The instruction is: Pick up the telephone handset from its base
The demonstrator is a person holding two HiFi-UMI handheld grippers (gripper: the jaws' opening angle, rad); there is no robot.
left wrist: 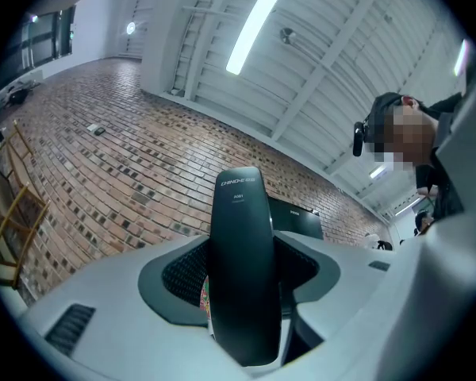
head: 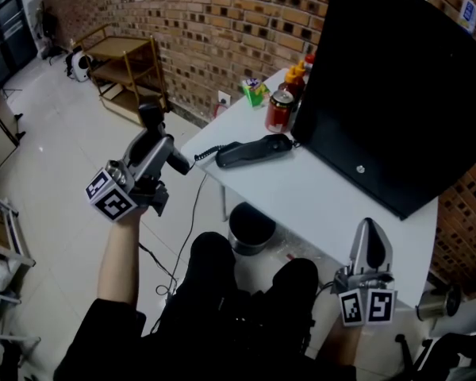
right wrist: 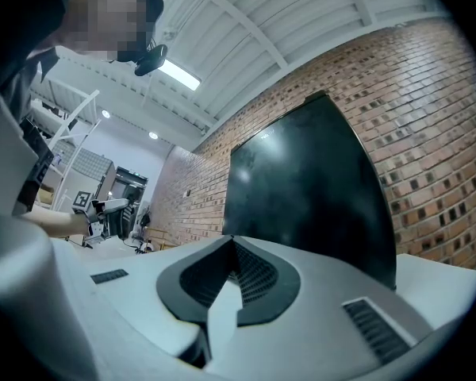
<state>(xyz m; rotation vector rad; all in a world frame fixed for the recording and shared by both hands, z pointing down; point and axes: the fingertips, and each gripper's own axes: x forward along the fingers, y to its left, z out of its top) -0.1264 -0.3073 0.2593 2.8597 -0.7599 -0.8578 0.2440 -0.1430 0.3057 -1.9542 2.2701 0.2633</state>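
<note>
**Head view.** The left gripper (head: 157, 143) was held off the left edge of the white table (head: 325, 205), above open floor. The right gripper (head: 368, 230) sat low at the table's near edge. Only this view showed the slim black base (head: 254, 151) lying flat on the table. A coiled cord (head: 209, 152) led from it toward the left gripper, and a red can (head: 279, 111) and a large black screen (head: 397, 78) stood behind.

**Left gripper view.** The smooth, rounded black handset (left wrist: 242, 268) stood upright, clamped between the grey jaws and clear of the base. A brick wall (left wrist: 103, 173) lay beyond.

**Right gripper view.** The ribbed dark pads (right wrist: 254, 280) were pressed together with nothing between them.
</note>
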